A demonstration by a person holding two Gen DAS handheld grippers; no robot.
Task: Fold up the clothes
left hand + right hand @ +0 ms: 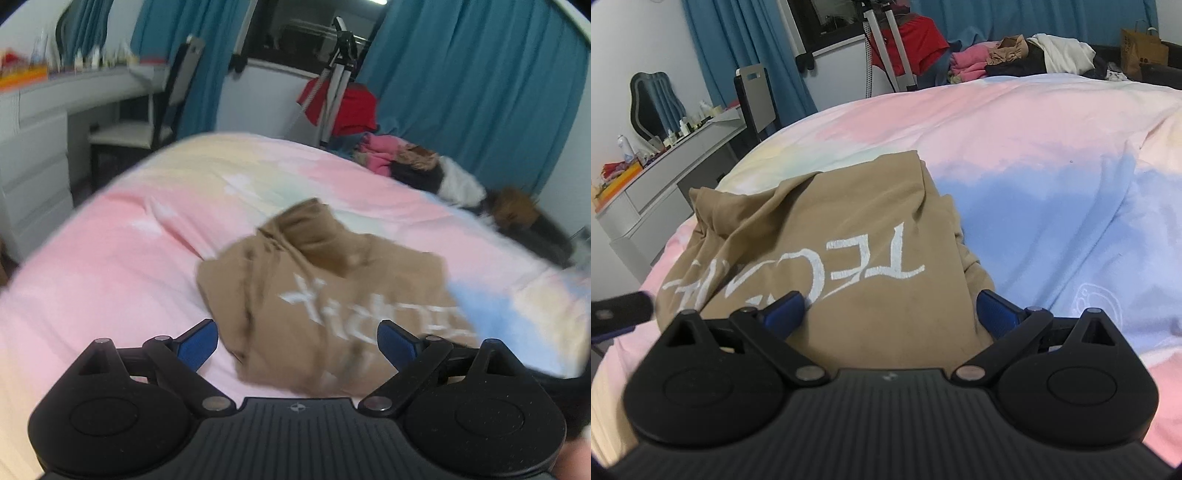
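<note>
Tan shirt (pixel 827 243) with white lettering lies crumpled on the bed (pixel 1052 155), on a pastel pink, blue and yellow cover. In the right wrist view it is sharp and close: its near edge runs in between the fingers of the right gripper (pixel 890 310), whose jaws are spread wide with the cloth lying between them, gripped by neither. At the left edge of that view a dark piece of the other tool shows, blurred.

The left wrist view is smeared by motion. There the same shirt (pixel 317 291) lies just ahead of the left gripper (pixel 297 345), whose jaws are likewise spread wide and hold nothing; the cloth sits between and beyond the blue pads (pixel 197 345), and whether it touches them I cannot tell.

Farther off, both views show a heap of clothes (pixel 1015 55) at the far edge of the bed, a tripod (pixel 886 44) with a red garment (pixel 919 40) behind it, and blue curtains (pixel 472 88). Only the right wrist view shows a brown paper bag (pixel 1141 50) and a dark-framed mirror (pixel 652 99) above the cluttered surface (pixel 676 177). The left wrist view shows a chair (pixel 147 122) drawn up to that surface (pixel 48 110).
</note>
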